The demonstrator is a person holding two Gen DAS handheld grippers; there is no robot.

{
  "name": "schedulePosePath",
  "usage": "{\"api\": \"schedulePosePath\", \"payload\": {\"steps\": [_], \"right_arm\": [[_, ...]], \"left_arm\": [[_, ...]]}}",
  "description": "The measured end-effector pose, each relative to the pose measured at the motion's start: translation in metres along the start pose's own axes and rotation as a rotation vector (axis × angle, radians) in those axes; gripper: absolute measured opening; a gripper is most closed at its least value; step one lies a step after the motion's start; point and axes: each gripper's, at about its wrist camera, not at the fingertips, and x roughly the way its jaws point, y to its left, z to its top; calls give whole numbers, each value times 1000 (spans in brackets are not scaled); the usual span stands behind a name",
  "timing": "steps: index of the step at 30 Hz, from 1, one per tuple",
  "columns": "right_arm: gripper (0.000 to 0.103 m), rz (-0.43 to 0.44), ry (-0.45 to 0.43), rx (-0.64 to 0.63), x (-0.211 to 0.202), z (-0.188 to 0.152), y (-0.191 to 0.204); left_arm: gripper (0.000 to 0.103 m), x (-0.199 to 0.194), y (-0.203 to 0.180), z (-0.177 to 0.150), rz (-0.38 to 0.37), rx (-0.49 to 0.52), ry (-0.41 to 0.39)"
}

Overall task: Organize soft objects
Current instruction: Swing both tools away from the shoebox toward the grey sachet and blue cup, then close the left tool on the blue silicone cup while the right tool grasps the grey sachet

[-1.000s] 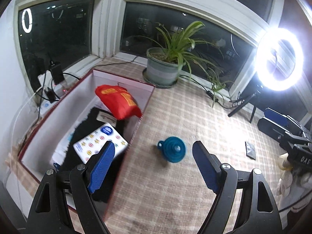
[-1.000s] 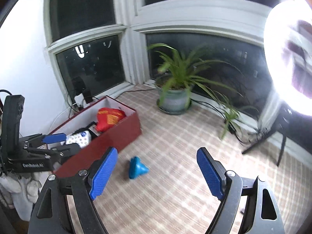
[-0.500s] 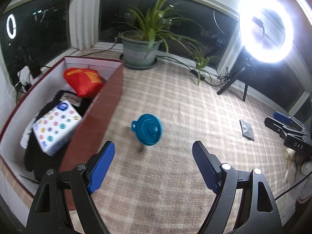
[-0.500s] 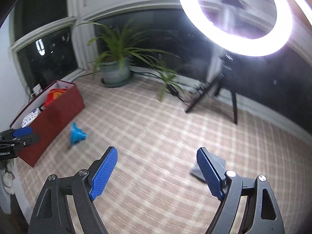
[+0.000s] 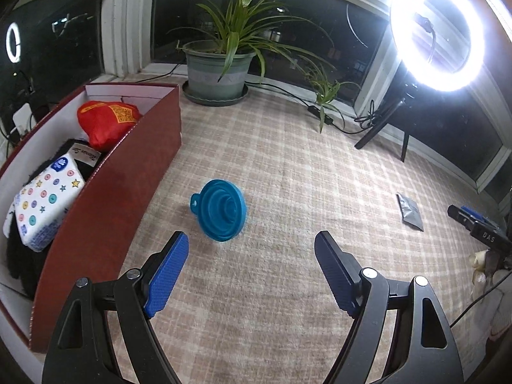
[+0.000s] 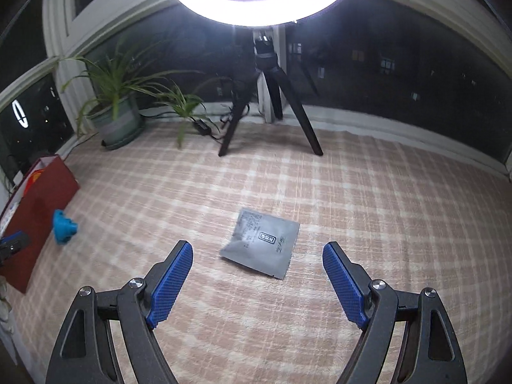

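Your left gripper (image 5: 251, 268) stands wide with nothing between its blue pads, pointed down at the checked carpet (image 5: 288, 166). Just ahead of it, apart from the pads, the blue collapsible funnel (image 5: 222, 209) lies tipped on its side on the carpet, its stepped cone facing you and its small tab toward the red box (image 5: 108, 192). The funnel is near the box's long outer wall but not touching it. Inside the box you can see a red pouch (image 5: 107, 121) at the far end, a white pack with coloured dots and stars (image 5: 44, 204) nearer to you, and something black and fuzzy (image 5: 19, 256) under and around that pack. Your right gripper (image 6: 257, 275) is also spread wide and empty, aimed down at a flat grey sachet (image 6: 260, 243) that lies on the carpet just beyond and between its pads, untouched. From that view the funnel (image 6: 64, 227) sits well off to the left beside the box (image 6: 41, 204). At the back, a potted plant (image 5: 220, 64) stands by the window, and a ring light (image 5: 436, 32) on its tripod glares at the right.
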Motion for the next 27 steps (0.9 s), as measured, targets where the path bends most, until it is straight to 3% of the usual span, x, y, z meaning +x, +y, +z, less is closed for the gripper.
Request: {"api": "schedulePosePath", "payload": {"steps": [15,19,23,27], "right_arm": [[80,-104,144,2,83,-4,3],[80,-130,144,6,87,-4,1],[81,-141,142,2,91,-3,1],[81,-145,122,12,86,-1,-1]], "left_arm": [[80,28,4,1,54,-13,-19],[79,36,2,4,61,-8,-24],[68,49,-1,6,68,14,-18],[68,57,-1,8,76,16,-18]]}}
